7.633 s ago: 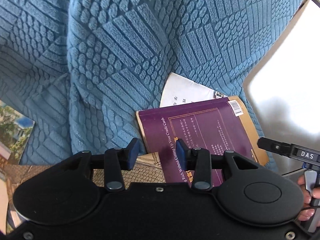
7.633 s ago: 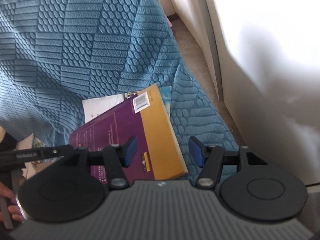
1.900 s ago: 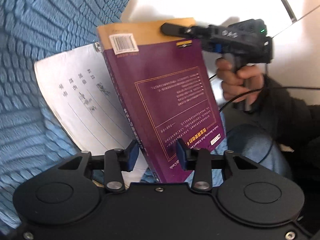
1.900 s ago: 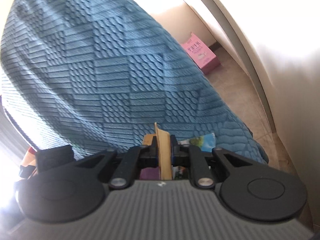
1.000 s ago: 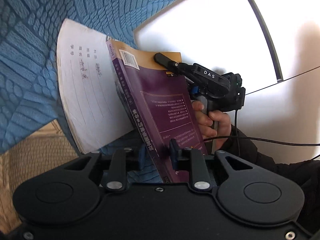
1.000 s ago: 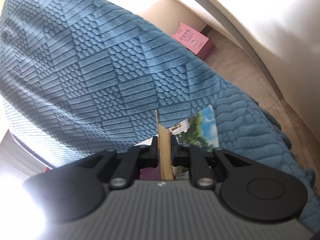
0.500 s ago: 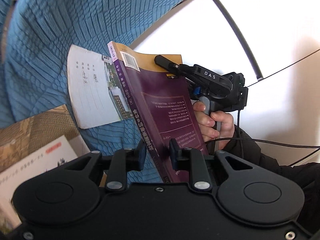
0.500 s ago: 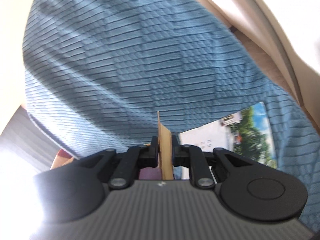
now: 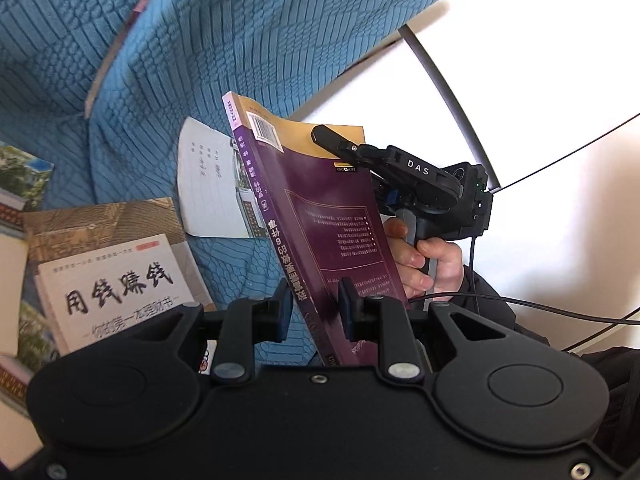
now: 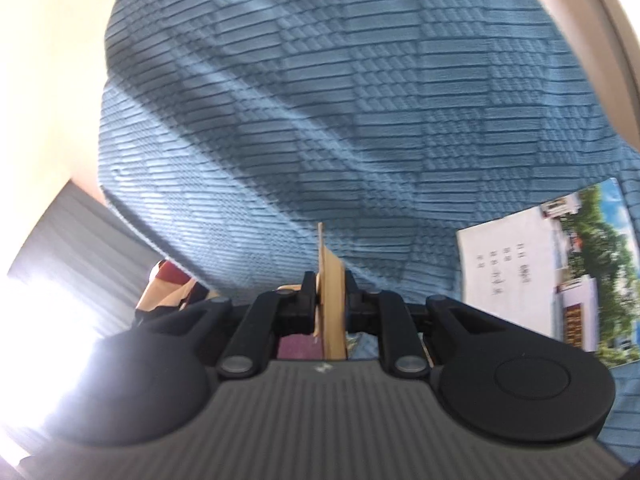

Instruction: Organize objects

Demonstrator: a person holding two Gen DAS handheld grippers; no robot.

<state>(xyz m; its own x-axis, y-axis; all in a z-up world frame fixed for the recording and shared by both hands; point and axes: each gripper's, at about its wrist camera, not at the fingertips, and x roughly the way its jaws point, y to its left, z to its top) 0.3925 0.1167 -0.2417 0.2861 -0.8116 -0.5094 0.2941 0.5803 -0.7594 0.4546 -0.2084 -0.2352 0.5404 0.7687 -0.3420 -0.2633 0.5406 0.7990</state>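
A purple and tan book stands on edge in the air above the blue blanket, spine toward me. My left gripper is shut on its lower end. My right gripper, held by a hand, is shut on the tan top edge. In the right wrist view the book's tan edge is pinched between the right gripper's pads. A thin white booklet with a photo strip lies flat on the blanket behind the book, also seen in the right wrist view as the booklet.
Several other books lie at the lower left, among them a white-covered book with large black characters on a tan one. A bright white wall fills the right. A dark sleeve and cable cross at the right.
Both grippers have lifted the purple book higher off the blanket. The white booklet stays on the blanket, now lower and smaller in view. The pile of books at the left has come into sight.
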